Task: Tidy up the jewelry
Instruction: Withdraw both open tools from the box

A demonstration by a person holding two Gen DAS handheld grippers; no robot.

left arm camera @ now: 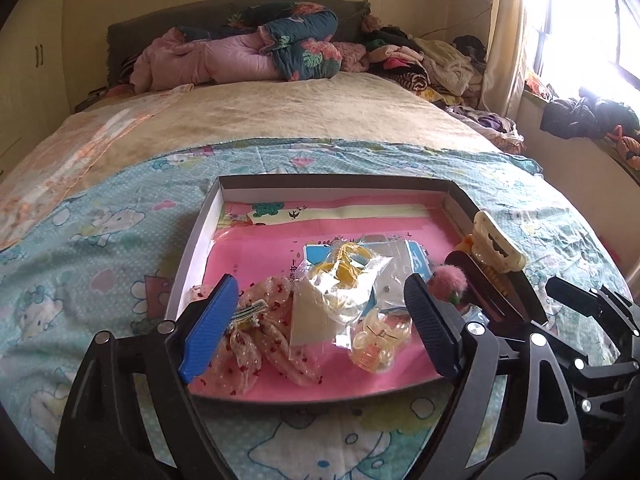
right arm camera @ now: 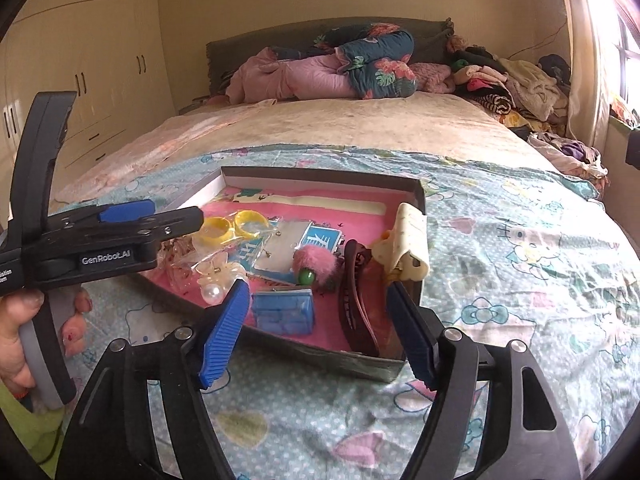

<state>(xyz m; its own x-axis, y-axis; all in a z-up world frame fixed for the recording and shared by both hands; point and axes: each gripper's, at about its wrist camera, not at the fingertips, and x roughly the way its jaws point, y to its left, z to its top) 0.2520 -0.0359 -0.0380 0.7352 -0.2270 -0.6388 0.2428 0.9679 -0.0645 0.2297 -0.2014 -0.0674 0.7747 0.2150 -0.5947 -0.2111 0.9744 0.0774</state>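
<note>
While both stood wide open holding nothing, the left gripper [left arm camera: 320, 320] and right gripper [right arm camera: 318, 328] hovered over the shallow pink-lined cardboard box [right arm camera: 320, 174] of hair clips.

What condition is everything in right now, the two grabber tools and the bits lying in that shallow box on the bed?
left gripper: fingers wide open, empty, over the box.
right gripper: fingers wide open, empty.
box: lidless, flat on the bed.
cream hair claw: propped on the box's right wall.
dark red hair claw: lying inside the box.
yellow rings: sealed in a clear bag.
pink pompom: loose in the box.
</note>
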